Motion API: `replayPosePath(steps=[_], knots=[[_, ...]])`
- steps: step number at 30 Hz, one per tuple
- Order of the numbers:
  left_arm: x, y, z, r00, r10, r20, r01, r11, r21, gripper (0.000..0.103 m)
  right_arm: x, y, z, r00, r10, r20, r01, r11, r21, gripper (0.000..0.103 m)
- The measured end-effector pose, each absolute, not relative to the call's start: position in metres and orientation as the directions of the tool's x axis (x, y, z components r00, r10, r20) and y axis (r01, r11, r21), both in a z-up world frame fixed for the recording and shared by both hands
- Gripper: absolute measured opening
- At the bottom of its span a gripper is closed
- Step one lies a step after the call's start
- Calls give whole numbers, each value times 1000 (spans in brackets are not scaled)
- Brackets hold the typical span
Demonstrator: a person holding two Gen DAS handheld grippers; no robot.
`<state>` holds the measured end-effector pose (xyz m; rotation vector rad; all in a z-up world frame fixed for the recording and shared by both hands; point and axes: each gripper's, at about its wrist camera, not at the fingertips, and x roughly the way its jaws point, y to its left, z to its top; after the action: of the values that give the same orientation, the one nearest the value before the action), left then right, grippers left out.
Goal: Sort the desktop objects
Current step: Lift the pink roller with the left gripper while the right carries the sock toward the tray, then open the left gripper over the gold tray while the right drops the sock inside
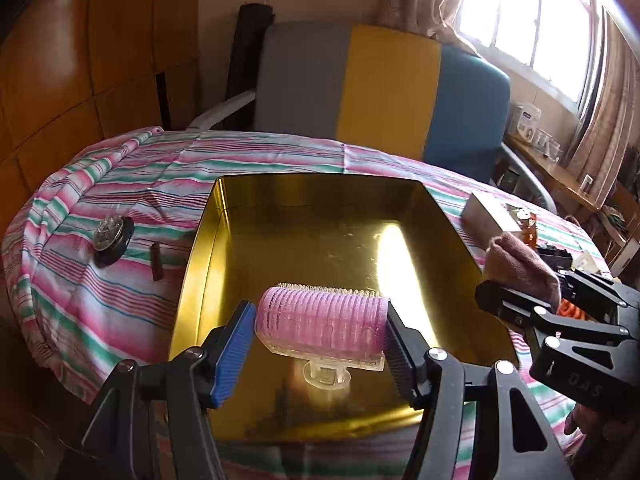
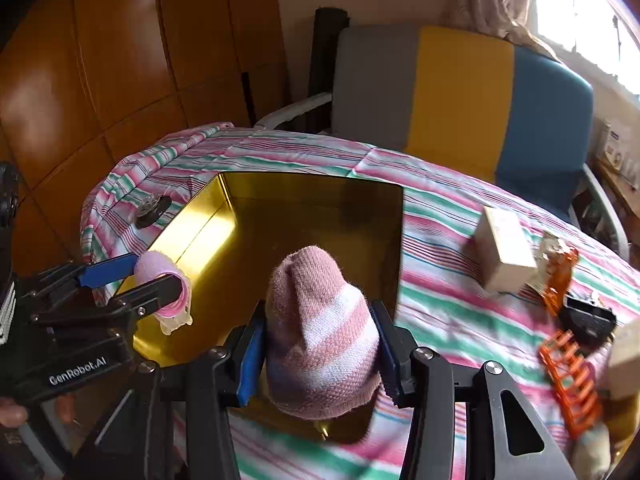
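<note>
Fingers of the left gripper (image 1: 320, 334) press on the 2 ends of a pink hair roller (image 1: 322, 326) at the lower centre of the left wrist view, 1 blue pad at its left end and 1 dark pad at its right, so the roller hangs crosswise above the open gold tin (image 1: 280, 216). Its clear clip sticks out below. At the right edge the right gripper (image 1: 516, 280) holds a pink knitted sock (image 1: 516, 258). On the striped tablecloth (image 1: 100, 300), at the left, lie a round black item with a clear top (image 1: 112, 236) and a small brown stick (image 1: 157, 262).

From the right wrist view, the right gripper (image 2: 320, 344) clamps the pink-and-white sock (image 2: 320, 332) between both pads at the lower centre, its toe pointing up over the near edge of the tin (image 2: 208, 232). At the left edge the left gripper (image 2: 156, 280) carries the roller (image 2: 158, 270) over the tin's left wall. To the right on the cloth (image 2: 440, 240) sit a cream box (image 2: 504, 252), orange plastic pieces (image 2: 568, 380) and a black object (image 2: 588, 320).
</note>
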<state>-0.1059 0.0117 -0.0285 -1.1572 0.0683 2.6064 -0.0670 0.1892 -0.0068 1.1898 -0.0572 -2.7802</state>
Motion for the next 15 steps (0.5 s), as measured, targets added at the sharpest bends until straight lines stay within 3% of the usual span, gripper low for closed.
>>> replayPosePath(steps=[3, 7, 15], knots=[[-121, 7, -32, -636, 217, -740, -258, -964, -62, 67, -88, 185, -9, -681, -134, -720, 84, -991, 105, 53], [-130, -2, -35, -638, 215, -739, -248, -966, -67, 70, -96, 180, -8, -689, -142, -711, 83, -990, 117, 68], [-110, -13, -28, -654, 222, -723, -227, -970, -92, 70, -80, 195, -15, -680, -147, -718, 43, -986, 161, 69]])
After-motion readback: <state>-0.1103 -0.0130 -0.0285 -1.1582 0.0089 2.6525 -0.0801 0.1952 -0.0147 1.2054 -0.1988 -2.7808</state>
